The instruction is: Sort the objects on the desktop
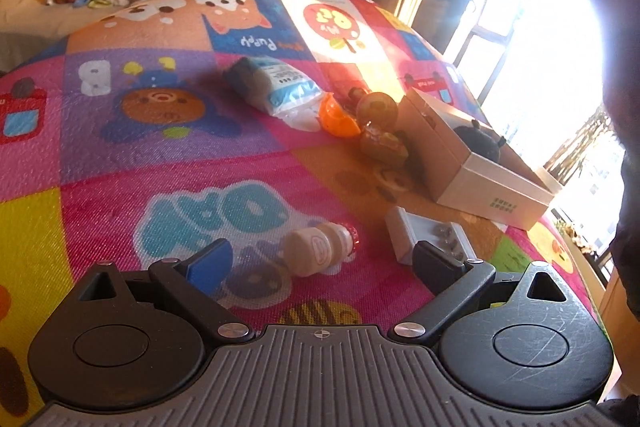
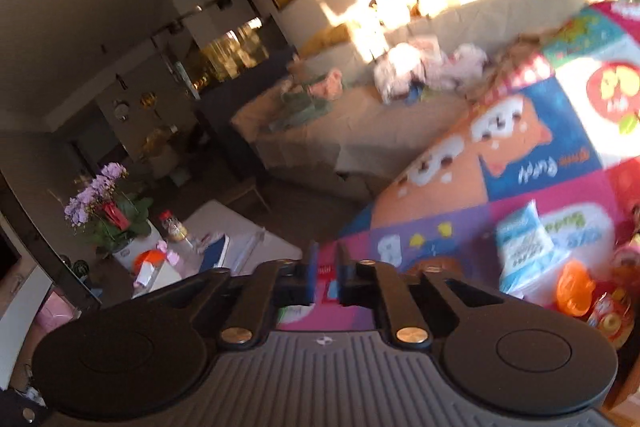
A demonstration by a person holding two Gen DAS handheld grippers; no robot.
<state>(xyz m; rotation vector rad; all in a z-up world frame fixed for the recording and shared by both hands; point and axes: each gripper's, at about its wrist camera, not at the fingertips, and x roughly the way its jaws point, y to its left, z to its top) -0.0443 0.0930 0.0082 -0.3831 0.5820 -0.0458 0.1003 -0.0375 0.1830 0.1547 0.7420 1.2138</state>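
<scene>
a small beige plastic bottle with a red cap (image 1: 320, 247) lies on its side on the colourful cartoon play mat (image 1: 120, 167). just beside it, a grey rectangular plastic case (image 1: 424, 237) lies flat. further back, an open white cardboard box (image 1: 480, 167) holds a dark round toy (image 1: 482, 141). near its corner lie an orange plastic half-shell (image 1: 338, 117), two brownish round toys (image 1: 380, 127) and a blue-and-white soft packet (image 1: 276, 89)

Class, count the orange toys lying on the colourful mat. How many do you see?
1: the orange toy lies mid-mat beside the blue-and-white packet. The cardboard box may hide others.
</scene>
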